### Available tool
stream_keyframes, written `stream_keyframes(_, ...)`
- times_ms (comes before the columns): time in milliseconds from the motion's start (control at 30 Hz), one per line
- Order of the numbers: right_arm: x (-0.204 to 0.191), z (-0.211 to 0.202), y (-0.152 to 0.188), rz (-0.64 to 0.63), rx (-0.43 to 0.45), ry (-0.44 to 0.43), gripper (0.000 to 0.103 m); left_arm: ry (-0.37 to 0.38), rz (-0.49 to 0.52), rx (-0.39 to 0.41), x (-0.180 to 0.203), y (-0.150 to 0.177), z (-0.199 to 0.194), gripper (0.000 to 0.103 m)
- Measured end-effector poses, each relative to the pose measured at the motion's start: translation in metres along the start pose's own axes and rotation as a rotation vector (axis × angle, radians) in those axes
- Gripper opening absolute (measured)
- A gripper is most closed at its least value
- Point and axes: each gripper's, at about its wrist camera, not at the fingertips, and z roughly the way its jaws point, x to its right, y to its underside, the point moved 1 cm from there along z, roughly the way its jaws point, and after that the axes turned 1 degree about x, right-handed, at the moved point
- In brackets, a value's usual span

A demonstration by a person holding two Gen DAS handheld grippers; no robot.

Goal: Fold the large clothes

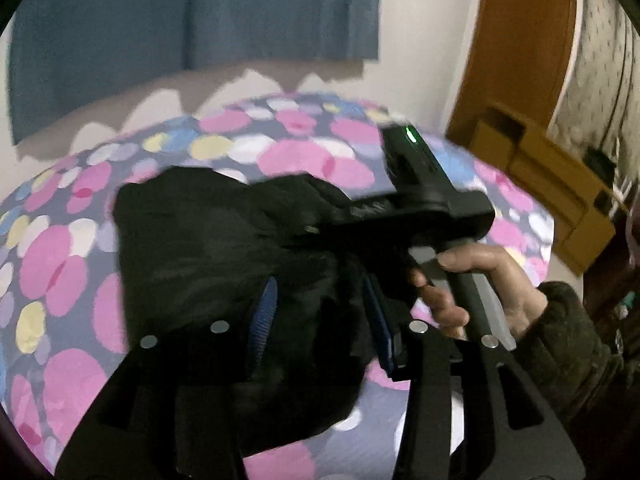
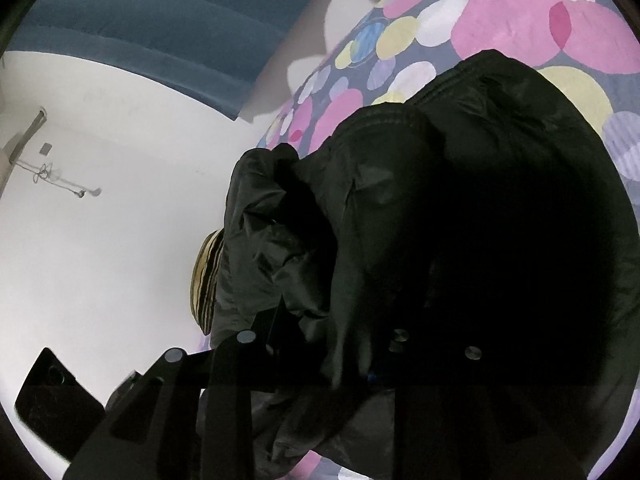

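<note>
Our left gripper [image 1: 320, 320] hangs over the near part of a black jacket [image 1: 208, 240], its blue-padded fingers [image 1: 264, 312] standing apart with dark fabric between them; we cannot tell whether the pads press on it. Our right gripper [image 2: 320, 344] sits low against the same jacket [image 2: 460, 200], and its fingers are lost in the dark folds, so we cannot tell how far they have come together or whether they clamp the cloth.

The jacket lies bunched on a bed [image 1: 60, 272] covered in a sheet of pink, yellow, white and blue circles on grey. In the right wrist view a puffy fold rises at the jacket's left edge, and a striped yellow-and-dark lining [image 2: 206, 280] peeks out beside it.

In the left wrist view the right hand [image 1: 480, 292], in a dark knitted sleeve [image 1: 580, 340], grips the other tool's handle at the right, its body crossing over the jacket's far right part. Beyond the bed hangs a blue curtain [image 1: 200, 20] on the far wall. A brown door [image 1: 516, 52] and cardboard boxes [image 1: 540, 176] stand at the far right.
</note>
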Motion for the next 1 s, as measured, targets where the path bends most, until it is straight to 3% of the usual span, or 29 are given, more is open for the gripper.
stream_keyframes(33, 0.0, 0.0, 0.0, -0.001, 0.0, -0.001, 0.028, -0.027, -0.03, 0.033, -0.017, 0.002, -0.01, 0.052)
stream_keyframes(167, -0.001, 0.002, -0.002, -0.01, -0.006, 0.006, 0.028, -0.131, -0.179, 0.072, -0.088, 0.021, -0.014, 0.056)
stream_keyframes(233, -0.005, 0.003, -0.004, -0.017, -0.007, 0.013, 0.032, -0.133, -0.255, 0.057, -0.117, 0.035, -0.004, 0.056)
stream_keyframes(300, -0.009, 0.0, -0.004, -0.027, -0.003, 0.034, 0.042, -0.092, -0.315, 0.009, -0.137, 0.051, 0.015, 0.058)
stream_keyframes(367, -0.015, -0.002, -0.003, -0.039, 0.001, 0.051, 0.072, -0.051, -0.352, 0.022, -0.143, 0.061, 0.024, 0.061)
stream_keyframes(433, -0.022, -0.002, -0.003, -0.064, 0.003, 0.058, 0.072, -0.017, -0.367, 0.034, -0.142, 0.062, 0.028, 0.062)
stream_keyframes(467, -0.025, -0.001, -0.003, -0.077, 0.006, 0.066, 0.071, -0.001, -0.373, 0.036, -0.14, 0.061, 0.031, 0.062)
stream_keyframes(567, -0.036, 0.007, 0.0, -0.169, 0.009, 0.151, 0.032, 0.002, -0.351, 0.034, -0.134, 0.058, 0.039, 0.062)
stream_keyframes(600, -0.037, 0.009, 0.001, -0.182, 0.012, 0.16, 0.025, -0.005, -0.336, 0.036, -0.132, 0.058, 0.04, 0.062)
stream_keyframes(700, -0.042, -0.001, -0.003, -0.213, 0.059, 0.175, 0.017, -0.011, -0.299, 0.048, -0.127, 0.054, 0.037, 0.061)
stream_keyframes(800, -0.043, -0.025, -0.012, -0.226, 0.115, 0.172, 0.016, -0.019, -0.276, 0.093, -0.119, 0.048, 0.02, 0.061)
stream_keyframes(1000, 0.007, -0.053, -0.029, -0.138, 0.137, 0.211, 0.016, 0.012, -0.21, 0.094, -0.098, 0.04, 0.023, 0.063)
